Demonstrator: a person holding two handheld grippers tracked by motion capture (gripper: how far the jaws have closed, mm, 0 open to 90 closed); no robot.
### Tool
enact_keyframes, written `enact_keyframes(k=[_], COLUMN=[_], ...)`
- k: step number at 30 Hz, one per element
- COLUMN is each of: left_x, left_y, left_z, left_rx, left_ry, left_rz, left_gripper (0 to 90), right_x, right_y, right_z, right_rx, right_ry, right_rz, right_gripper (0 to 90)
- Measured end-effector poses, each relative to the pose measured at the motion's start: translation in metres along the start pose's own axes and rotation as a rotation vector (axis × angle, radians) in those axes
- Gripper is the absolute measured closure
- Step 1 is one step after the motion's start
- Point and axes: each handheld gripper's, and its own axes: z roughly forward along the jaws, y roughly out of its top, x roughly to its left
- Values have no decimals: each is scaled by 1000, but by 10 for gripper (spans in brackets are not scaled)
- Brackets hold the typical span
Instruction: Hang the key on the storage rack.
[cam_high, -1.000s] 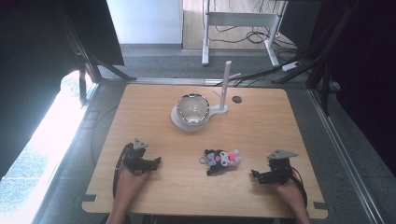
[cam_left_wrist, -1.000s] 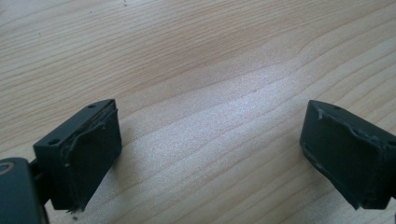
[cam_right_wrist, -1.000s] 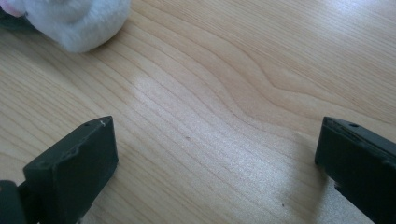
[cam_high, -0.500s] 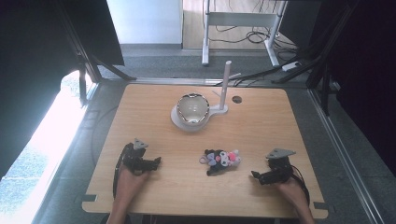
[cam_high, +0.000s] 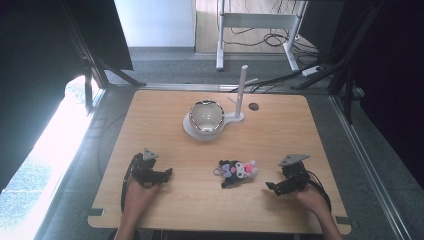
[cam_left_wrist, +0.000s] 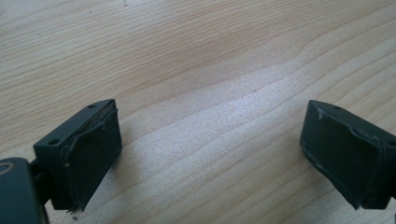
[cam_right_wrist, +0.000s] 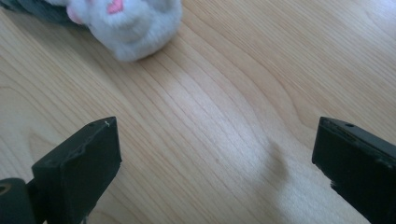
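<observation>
Plush toy (cam_high: 237, 171) lies on the table (cam_high: 300, 125) near the front edge, untouched. Right gripper (cam_high: 274, 188) stands just beside it, jaws wide, empty; left gripper (cam_high: 166, 174) likewise. Approach step in hand; next move calls for closing in to straddle the toy.

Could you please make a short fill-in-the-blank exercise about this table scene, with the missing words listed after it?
1. The plush toy lies on the wooden table between the two ____.
2. The jaws of the left gripper stand ____, with bare wood between them.
3. The shiny bowl sits on a white ____.
4. The gripper nearer the toy is the ____ gripper.

Missing words: grippers; open; base; right
</observation>
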Motion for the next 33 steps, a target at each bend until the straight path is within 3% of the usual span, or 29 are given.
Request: enact_keyframes(k=[13,17,33], left_x=[0,0,0], left_y=[0,0,0], left_z=[0,0,0], left_rx=[0,-1,1], left_ry=[0,0,0], left_rz=[0,0,1], left_gripper=[53,53,53], right_x=[1,5,17], right_y=[27,37,77], right_z=[4,9,26], right_rx=[62,107,221], right_ry=[62,79,156], right_rz=[-85,-151,-287], right_gripper=[31,58,88])
